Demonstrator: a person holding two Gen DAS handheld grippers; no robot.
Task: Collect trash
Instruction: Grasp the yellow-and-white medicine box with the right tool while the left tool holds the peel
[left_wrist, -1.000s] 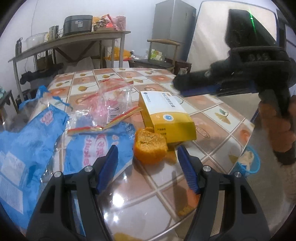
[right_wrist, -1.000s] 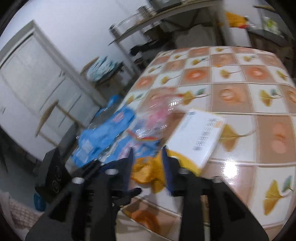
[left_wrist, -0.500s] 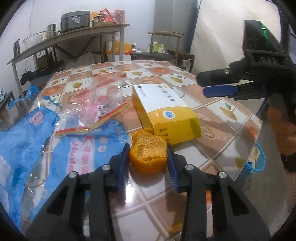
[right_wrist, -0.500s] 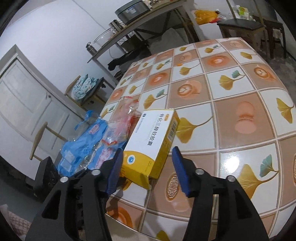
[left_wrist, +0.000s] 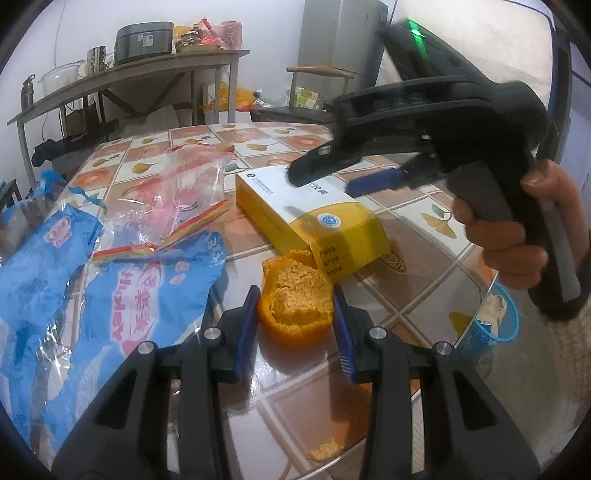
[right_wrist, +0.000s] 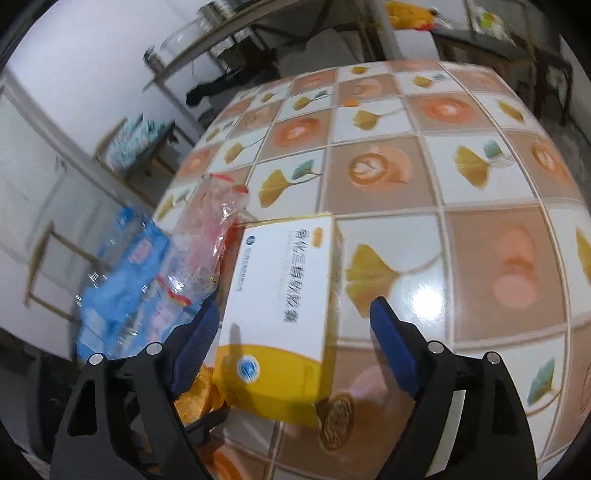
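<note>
glossy tiled desk (left_wrist: 417, 218) with leaf and cup prints, crowded at left with crinkled blue plastic wrappers (left_wrist: 147, 291) and a clear pink-tinted bag (left_wrist: 192, 192). rectangular white-and-yellow cardboard box (right_wrist: 280, 306) lying flat mid-desk, framed loosely by wide-spread right gripper (right_wrist: 295, 343) fingers, not touching. blue mesh bin (left_wrist: 487, 325) below the right edge. rough, hollow orange peel (left_wrist: 295, 302) near edge, against the box, pinched between left gripper (left_wrist: 295, 332) fingers.

Bright indoor light; glare on table (right_wrist: 424, 295); fisheye edges dark, right view blurred.
</note>
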